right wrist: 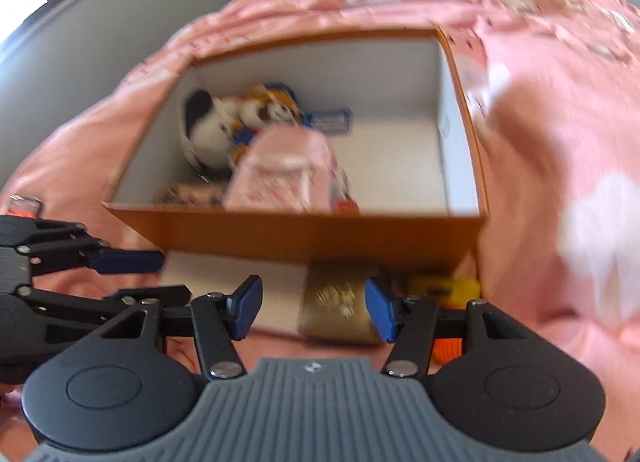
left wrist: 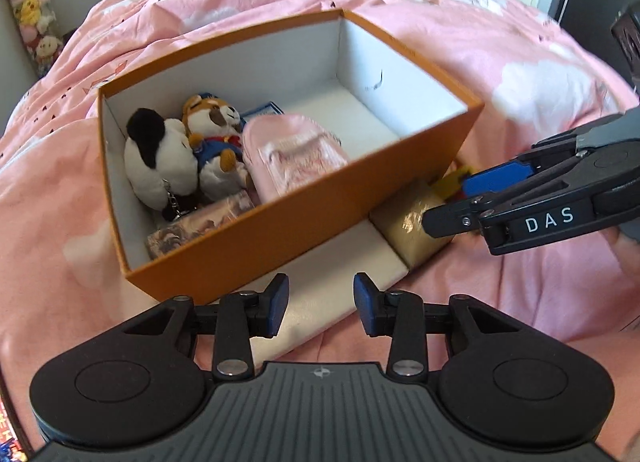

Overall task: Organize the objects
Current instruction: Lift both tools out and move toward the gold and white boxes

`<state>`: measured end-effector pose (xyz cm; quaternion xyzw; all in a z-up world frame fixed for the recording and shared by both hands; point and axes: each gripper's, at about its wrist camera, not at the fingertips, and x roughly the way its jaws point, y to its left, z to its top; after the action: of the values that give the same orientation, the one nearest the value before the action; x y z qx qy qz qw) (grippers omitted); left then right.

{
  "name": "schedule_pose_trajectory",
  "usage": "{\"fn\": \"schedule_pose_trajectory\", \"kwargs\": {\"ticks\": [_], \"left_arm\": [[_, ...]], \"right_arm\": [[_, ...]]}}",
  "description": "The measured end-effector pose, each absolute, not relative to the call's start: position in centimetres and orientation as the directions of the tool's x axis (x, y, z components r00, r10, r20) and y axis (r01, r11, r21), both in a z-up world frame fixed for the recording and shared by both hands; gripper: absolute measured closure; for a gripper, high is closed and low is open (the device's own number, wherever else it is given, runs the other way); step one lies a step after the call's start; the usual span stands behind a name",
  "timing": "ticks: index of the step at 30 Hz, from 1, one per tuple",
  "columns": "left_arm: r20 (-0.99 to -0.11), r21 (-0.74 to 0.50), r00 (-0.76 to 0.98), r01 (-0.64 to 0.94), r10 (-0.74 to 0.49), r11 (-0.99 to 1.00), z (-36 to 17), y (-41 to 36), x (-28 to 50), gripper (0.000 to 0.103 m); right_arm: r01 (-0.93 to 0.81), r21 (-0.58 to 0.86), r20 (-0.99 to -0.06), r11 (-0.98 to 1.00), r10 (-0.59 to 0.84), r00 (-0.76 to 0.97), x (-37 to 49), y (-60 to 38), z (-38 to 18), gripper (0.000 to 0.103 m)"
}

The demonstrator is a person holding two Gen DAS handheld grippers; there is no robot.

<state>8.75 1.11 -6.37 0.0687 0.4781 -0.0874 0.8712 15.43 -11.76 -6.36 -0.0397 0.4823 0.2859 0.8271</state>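
I see the open orange cardboard box (left wrist: 304, 201) sitting on the pink quilt (left wrist: 500, 61), with a black-and-white plush dog (left wrist: 160, 157), a brown plush dog (left wrist: 216, 133) and a pink pouch (left wrist: 296, 153) inside. My left gripper (left wrist: 321, 304) hangs half open and empty over a white card (left wrist: 340, 262). My right gripper (right wrist: 314, 308) stands half open around a gold-wrapped block (right wrist: 340, 302), its pads not pressing.

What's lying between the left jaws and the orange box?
Only a flat white board, tucked under the orange box, shows between it and the left gripper in the left wrist view; no loose item sits there.
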Motion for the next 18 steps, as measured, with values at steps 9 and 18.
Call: {"fn": "schedule_pose_trajectory", "kwargs": {"ticks": [9, 18], "left_arm": [[-0.843, 0.296, 0.531, 0.321, 0.088, 0.9, -10.0, -1.5, 7.6, 0.044], [-0.817, 0.43, 0.556, 0.406, 0.155, 0.807, -11.6, -3.0, 6.7, 0.039]], "right_arm": [[-0.491, 0.157, -0.858, 0.857, 0.365, 0.363, 15.8, -10.9, -9.6, 0.035], [-0.518, 0.109, -0.884, 0.849, 0.321, 0.34, 16.8, -9.3, -11.7, 0.036]]}}
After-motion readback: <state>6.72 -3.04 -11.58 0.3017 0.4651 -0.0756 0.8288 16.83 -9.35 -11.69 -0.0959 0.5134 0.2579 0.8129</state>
